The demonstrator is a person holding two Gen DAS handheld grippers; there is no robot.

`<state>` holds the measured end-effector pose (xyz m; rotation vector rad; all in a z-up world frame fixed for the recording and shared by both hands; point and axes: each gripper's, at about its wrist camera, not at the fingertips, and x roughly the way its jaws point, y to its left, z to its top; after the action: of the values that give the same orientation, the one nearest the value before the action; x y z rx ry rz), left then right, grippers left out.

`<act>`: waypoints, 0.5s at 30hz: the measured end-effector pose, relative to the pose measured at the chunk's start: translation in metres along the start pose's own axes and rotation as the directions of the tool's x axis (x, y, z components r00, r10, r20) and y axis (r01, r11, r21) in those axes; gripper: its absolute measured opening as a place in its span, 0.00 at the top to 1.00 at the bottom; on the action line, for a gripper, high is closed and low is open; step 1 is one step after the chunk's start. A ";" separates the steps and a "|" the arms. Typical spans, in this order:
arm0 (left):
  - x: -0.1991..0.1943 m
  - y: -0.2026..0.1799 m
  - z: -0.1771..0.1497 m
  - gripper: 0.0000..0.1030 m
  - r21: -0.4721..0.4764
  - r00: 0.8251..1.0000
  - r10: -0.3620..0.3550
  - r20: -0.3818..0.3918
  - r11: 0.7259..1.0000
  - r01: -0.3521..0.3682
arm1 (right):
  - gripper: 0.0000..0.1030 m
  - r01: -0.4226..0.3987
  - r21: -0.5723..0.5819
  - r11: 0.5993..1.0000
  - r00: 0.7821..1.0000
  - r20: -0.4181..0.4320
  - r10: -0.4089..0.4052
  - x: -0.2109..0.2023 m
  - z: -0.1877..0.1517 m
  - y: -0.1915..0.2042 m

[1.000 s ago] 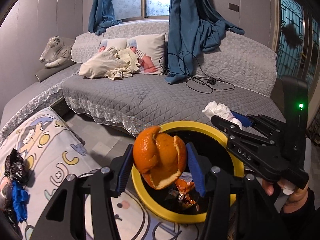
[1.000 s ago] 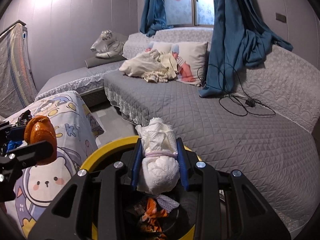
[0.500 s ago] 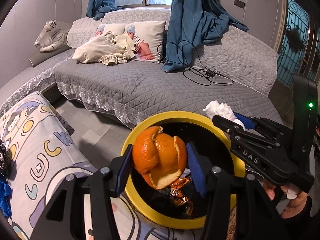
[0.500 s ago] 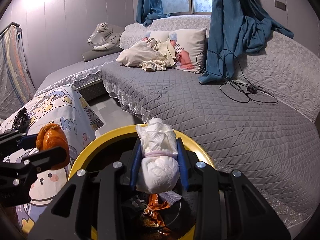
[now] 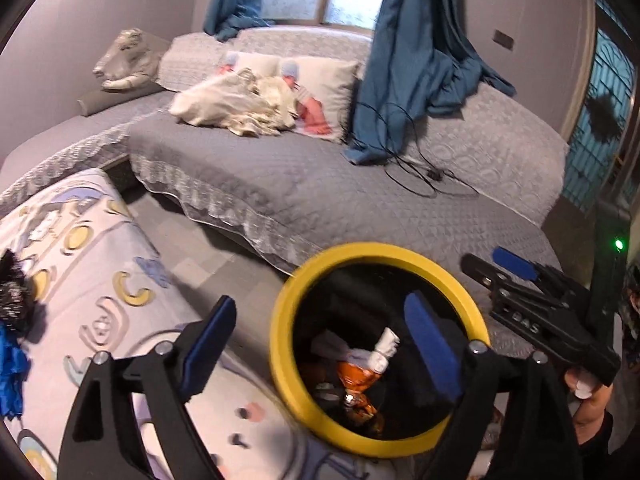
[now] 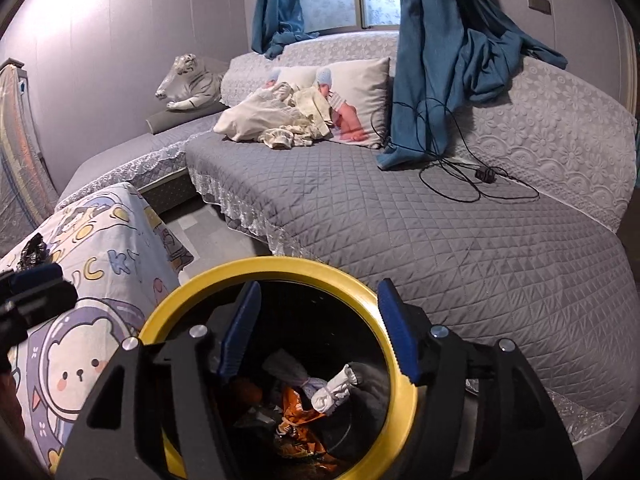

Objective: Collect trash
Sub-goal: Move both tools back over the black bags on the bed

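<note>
A black bin with a yellow rim (image 5: 280,320) (image 6: 312,270) stands between the cartoon-print table and the grey sofa. Inside lie the white tissue wad (image 6: 334,392) (image 5: 384,350), an orange wrapper (image 6: 298,408) (image 5: 356,378) and orange peel (image 6: 246,394). My left gripper (image 5: 320,328) is open and empty, over the bin's left rim. My right gripper (image 6: 318,328) is open and empty above the bin's mouth; it also shows in the left wrist view (image 5: 500,266). Black trash (image 5: 14,294) (image 6: 34,250) and blue trash (image 5: 12,372) lie on the table.
The cartoon-print table (image 5: 92,280) (image 6: 100,240) is at left. The grey quilted sofa (image 5: 320,184) (image 6: 440,232) lies behind the bin with pillows, a black cable (image 6: 460,184), blue curtains and a toy tiger (image 6: 188,84). A strip of floor (image 5: 200,252) runs between table and sofa.
Both grippers opened. The orange peel left my left gripper and the tissue wad left my right gripper; both now lie in the bin. The left gripper swung left.
</note>
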<state>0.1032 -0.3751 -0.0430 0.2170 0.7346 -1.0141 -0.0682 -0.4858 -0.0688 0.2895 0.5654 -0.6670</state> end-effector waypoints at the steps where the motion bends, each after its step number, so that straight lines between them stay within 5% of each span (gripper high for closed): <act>1: -0.004 0.004 0.001 0.17 -0.003 1.000 0.011 0.007 1.000 -0.011 | 0.40 -0.021 -0.008 1.000 1.000 0.005 0.021 -0.002 0.002 0.005; 8: -0.051 0.061 -0.004 0.10 -0.061 0.986 0.150 0.069 0.987 -0.146 | 0.31 -0.172 -0.108 0.979 0.985 0.005 0.174 -0.006 0.014 0.064; 15: -0.099 0.129 -0.017 0.08 -0.124 0.953 0.289 0.088 0.953 -0.278 | 0.28 -0.315 -0.226 0.922 0.948 -0.038 0.315 -0.010 0.021 0.147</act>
<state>0.1714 -0.2300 -0.0122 0.1667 0.6400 -0.7033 0.0299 -0.3794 -0.0348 0.1582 0.5755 -0.2850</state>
